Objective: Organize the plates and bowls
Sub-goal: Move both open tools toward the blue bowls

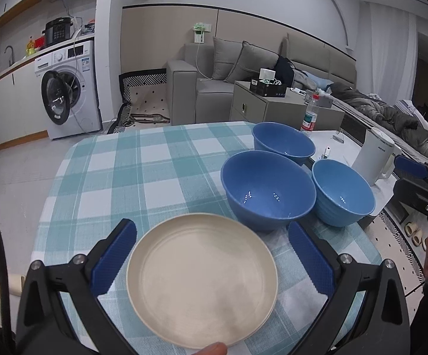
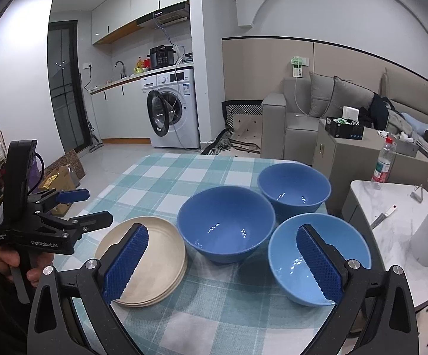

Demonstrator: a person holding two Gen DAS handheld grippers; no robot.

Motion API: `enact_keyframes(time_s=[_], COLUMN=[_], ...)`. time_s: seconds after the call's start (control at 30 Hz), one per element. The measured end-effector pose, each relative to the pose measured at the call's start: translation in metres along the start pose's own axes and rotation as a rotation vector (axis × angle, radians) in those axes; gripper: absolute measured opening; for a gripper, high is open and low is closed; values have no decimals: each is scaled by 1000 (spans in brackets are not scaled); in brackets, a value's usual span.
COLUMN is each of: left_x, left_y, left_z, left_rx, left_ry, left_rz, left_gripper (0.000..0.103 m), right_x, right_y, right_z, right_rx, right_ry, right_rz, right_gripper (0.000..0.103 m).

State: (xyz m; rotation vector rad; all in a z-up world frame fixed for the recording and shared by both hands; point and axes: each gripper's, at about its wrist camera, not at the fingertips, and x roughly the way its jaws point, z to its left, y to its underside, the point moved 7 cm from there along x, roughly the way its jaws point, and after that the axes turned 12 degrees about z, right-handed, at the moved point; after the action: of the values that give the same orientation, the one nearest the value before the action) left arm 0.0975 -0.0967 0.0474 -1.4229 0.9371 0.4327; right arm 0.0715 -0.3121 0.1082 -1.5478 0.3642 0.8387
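At lower centre of the left wrist view, the stack of cream plates [image 1: 202, 281] lies on the checked tablecloth [image 1: 143, 177] between the wide-open left tongs [image 1: 212, 257]. Three blue bowls [image 2: 225, 222] sit right of it. The right tongs [image 2: 223, 260] gape, empty. Left tongs read "GenRobot.AI".

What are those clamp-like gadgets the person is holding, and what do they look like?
They are two matching handheld grippers. The left gripper and right gripper each have a black plastic frame with silver bolts and two fingers faced with blue textured pads that have saw-toothed edges. Seen from the side, the left one carries white "GenRobot.AI" lettering and a tall black upright block.
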Motion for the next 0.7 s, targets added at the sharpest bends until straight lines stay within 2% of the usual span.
enact_keyframes(time_s=[0.33,0.7], left_x=[3,17], left_y=[-35,-67], left_z=[-10,-13], left_rx=[-5,-27], left_ry=[36,67], left_rz=[-14,-6], left_gripper=[103,103], right_x=[-18,-14], right_y=[-23,-43], right_z=[-30,-62], right_rx=[45,113], right_ry=[22,19], right_rz=[-14,19], right_gripper=[102,102])
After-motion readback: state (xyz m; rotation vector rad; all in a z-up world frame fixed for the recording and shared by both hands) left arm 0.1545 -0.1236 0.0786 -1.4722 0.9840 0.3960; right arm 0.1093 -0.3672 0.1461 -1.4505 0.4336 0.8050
